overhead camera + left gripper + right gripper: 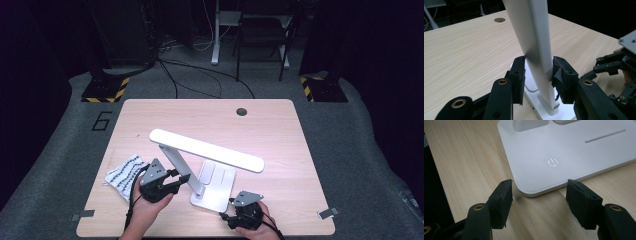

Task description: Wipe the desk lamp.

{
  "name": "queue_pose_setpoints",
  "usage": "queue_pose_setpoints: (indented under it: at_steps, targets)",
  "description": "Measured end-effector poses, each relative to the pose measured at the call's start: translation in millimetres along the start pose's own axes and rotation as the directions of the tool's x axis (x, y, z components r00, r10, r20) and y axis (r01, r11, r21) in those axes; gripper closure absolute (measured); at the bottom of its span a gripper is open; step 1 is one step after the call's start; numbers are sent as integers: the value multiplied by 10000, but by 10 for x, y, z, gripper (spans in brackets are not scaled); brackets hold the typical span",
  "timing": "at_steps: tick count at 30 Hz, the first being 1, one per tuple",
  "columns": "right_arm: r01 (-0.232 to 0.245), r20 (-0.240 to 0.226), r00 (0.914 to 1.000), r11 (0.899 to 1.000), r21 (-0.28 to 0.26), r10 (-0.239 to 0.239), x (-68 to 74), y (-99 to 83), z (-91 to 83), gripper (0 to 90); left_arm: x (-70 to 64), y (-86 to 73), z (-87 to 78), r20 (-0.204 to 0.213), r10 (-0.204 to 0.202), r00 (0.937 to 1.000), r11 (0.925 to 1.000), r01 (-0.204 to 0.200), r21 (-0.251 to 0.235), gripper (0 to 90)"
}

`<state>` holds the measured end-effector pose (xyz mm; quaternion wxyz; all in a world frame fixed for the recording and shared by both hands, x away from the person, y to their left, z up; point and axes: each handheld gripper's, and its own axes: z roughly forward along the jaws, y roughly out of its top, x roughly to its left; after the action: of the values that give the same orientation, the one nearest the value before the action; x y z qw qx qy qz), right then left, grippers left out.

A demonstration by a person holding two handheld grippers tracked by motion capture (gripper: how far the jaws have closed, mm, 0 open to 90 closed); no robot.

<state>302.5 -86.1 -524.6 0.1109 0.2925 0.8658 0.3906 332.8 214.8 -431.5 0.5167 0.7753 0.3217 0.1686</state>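
High view: a white desk lamp (210,155) stands on a light wooden table (280,200), toward the near edge and slightly left of centre. Its flat base (215,190) rests on the tabletop, its arm (181,167) leans up and away to the left, and its long head (207,149) runs across above the base. The left gripper (176,179), held in a hand (145,205), reaches in from the left and meets the lower part of the arm. The right gripper (231,201), held in the other hand (252,227), sits just beside the near right corner of the base. A patterned cloth (122,171) lies on the table to the left of the left gripper, near it but apart from the lamp. A round hole (242,111) is noted in the far part of the table. Left gripper view: the left gripper (538,75) has its jaws set on either side of the lamp arm (536,42), both pads against it, clamped on its lower section just above the joint with the base (541,110). The right gripper's linkage appears at the right edge. Right gripper view: the right gripper (539,195) has its jaws wide apart, holding nothing, astride the rounded corner of the base (564,147) and low over the tabletop. A power symbol (552,162) is marked on the base, just beyond the jaws.
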Motion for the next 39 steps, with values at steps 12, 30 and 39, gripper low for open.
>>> queue_pose_setpoints:
  at_steps: [12, 30, 39]
  targets:
    - [498, -249, 9984, 9970, -591, -513, 193, 79, 70, 511, 135, -16, -33, -363, -137, 9992, 9999, 138, 20, 649]
    - [386, -763, 9961, 9961, -793, -447, 256, 153, 173, 510, 285, -13, 110, -411, -151, 9990, 9999, 153, 41, 696]
    - [798, -780, 9933, 9942, -719, -854, 321, 232, 279, 485, 401, -22, 86, -696, -508, 9963, 9987, 513, 54, 542]
